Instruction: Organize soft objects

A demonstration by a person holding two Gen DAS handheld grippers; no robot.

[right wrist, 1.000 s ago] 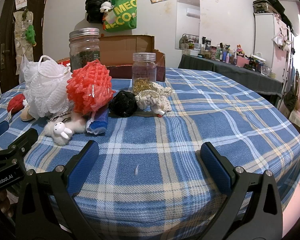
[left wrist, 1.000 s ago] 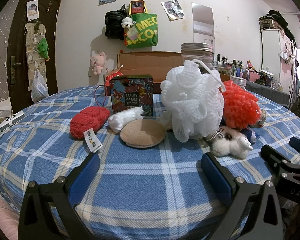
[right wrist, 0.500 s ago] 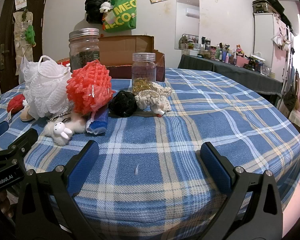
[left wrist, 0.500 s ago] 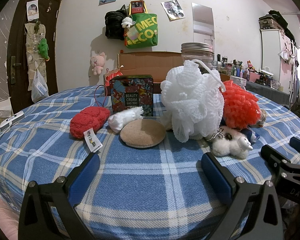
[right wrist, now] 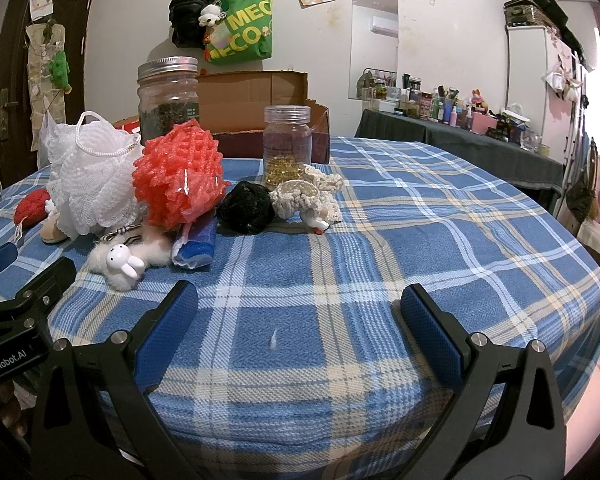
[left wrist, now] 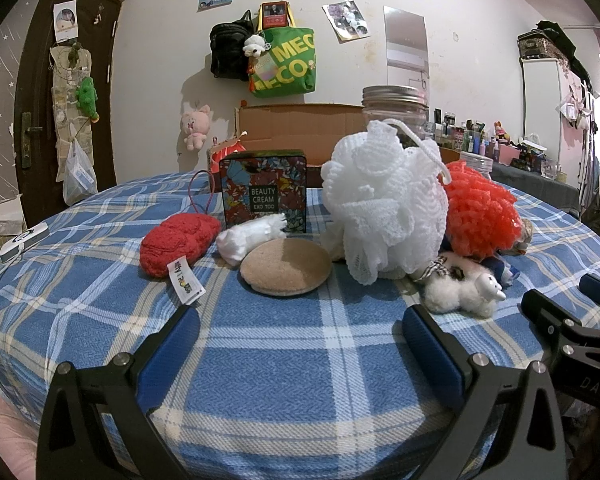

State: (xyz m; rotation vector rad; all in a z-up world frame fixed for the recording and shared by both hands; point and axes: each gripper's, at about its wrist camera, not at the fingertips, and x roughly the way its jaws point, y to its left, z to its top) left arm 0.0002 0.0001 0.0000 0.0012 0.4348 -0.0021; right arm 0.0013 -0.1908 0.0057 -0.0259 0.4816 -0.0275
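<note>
**Both tongs empty, soft items grouped ahead**

The left tongs (left wrist: 300,344) and right tongs (right wrist: 298,322) are spread wide with nothing between the blue pads. Both hang low over the near edge of the surface (right wrist: 440,248), which probably marks a ready stance before a first pick.

Ahead of the left tongs lie a tan pad (left wrist: 286,266), a red knit (left wrist: 178,240) with a tag, and a white roll (left wrist: 250,236); ahead and right stands the white pouf (left wrist: 384,204), touching the orange pouf (left wrist: 480,212). A plush (left wrist: 460,288) lies nearest its right finger.

Ahead and left of the right tongs sit a black ball (right wrist: 246,208) touching a cream knit (right wrist: 306,196), and a blue roll (right wrist: 196,240).

Clearance: bare cloth lies directly ahead of both tongs and far right of the right tongs. Jars (right wrist: 287,140), a tin (left wrist: 264,196) and a box (right wrist: 256,96) stand behind the cluster, limiting reach from the rear. The two tongs sit near each other.
</note>
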